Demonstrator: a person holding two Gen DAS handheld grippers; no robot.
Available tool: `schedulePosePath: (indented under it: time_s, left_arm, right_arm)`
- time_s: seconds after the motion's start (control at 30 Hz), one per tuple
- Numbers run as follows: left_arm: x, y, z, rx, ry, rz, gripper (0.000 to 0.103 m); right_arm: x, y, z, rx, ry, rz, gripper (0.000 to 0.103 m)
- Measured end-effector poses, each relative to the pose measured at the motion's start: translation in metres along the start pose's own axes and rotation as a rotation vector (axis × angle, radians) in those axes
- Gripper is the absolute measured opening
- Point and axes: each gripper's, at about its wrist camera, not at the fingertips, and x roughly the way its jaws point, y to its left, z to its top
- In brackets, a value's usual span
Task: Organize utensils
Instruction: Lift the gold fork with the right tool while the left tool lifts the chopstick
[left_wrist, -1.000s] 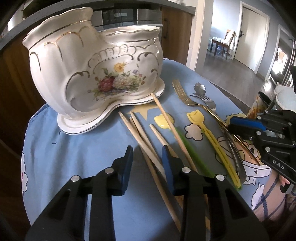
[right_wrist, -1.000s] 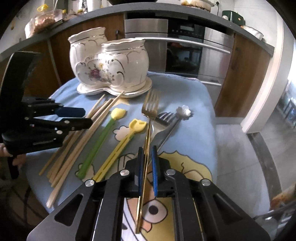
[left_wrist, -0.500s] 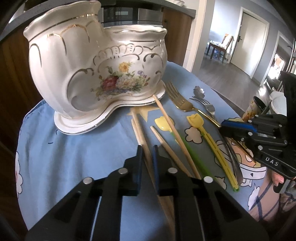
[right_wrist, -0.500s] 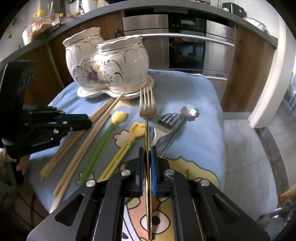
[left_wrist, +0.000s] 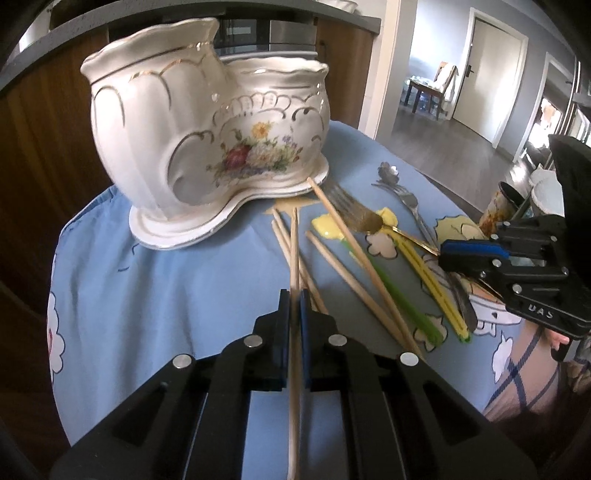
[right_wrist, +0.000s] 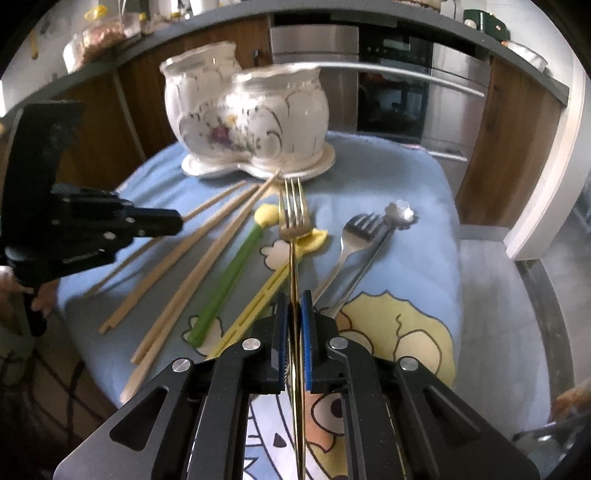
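A white floral two-pot ceramic holder (left_wrist: 207, 147) (right_wrist: 251, 122) stands at the back of the blue cloth. My left gripper (left_wrist: 294, 295) is shut on one wooden chopstick (left_wrist: 294, 251), whose tip is lifted toward the holder; it appears at the left as the left gripper (right_wrist: 173, 223) in the right wrist view. My right gripper (right_wrist: 294, 299) is shut on the handle of a gold fork (right_wrist: 291, 218), tines raised and pointing at the holder. It is seen from the side as the right gripper (left_wrist: 447, 254), with the gold fork (left_wrist: 354, 214) ahead of it. Other chopsticks (left_wrist: 354, 258) lie loose.
On the cloth also lie a green-and-yellow plastic utensil (right_wrist: 236, 258), a yellow plastic fork (right_wrist: 266, 291), a silver fork (right_wrist: 354, 236) and a flower-ended silver utensil (right_wrist: 399, 214). Wooden cabinets and an oven (right_wrist: 391, 96) stand behind. A patterned cup (left_wrist: 498, 210) is at the right.
My left gripper went from open to shut on one chopstick and raised it off the pile. My right gripper lifted the gold fork, and its tines now point straight at the holder.
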Motion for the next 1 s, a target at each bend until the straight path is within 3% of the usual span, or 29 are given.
schedulePosePath:
  time_s: [0.17, 0.37, 0.77, 0.83, 1.0]
  left_arm:
    - [-0.004, 0.004, -0.006, -0.014, -0.004, -0.013, 0.005]
    - [-0.012, 0.007, -0.011, -0.02, -0.019, -0.031, 0.005]
    - [-0.015, 0.013, -0.018, -0.025, -0.018, -0.048, 0.005]
    - [-0.014, 0.015, -0.017, -0.029, -0.018, -0.052, 0.005]
    - [-0.018, 0.017, -0.016, -0.028, -0.027, -0.053, 0.005]
  right_arm:
    - [0.001, 0.01, 0.014, -0.039, -0.004, -0.048, 0.008]
    - [0.016, 0.009, 0.027, -0.021, 0.021, -0.033, 0.008]
    - [0.041, 0.016, 0.042, -0.062, 0.05, -0.093, 0.013]
    - [0.043, 0.017, 0.042, -0.077, 0.047, -0.106, 0.005]
    - [0.032, 0.019, 0.038, -0.078, 0.006, -0.108, 0.005]
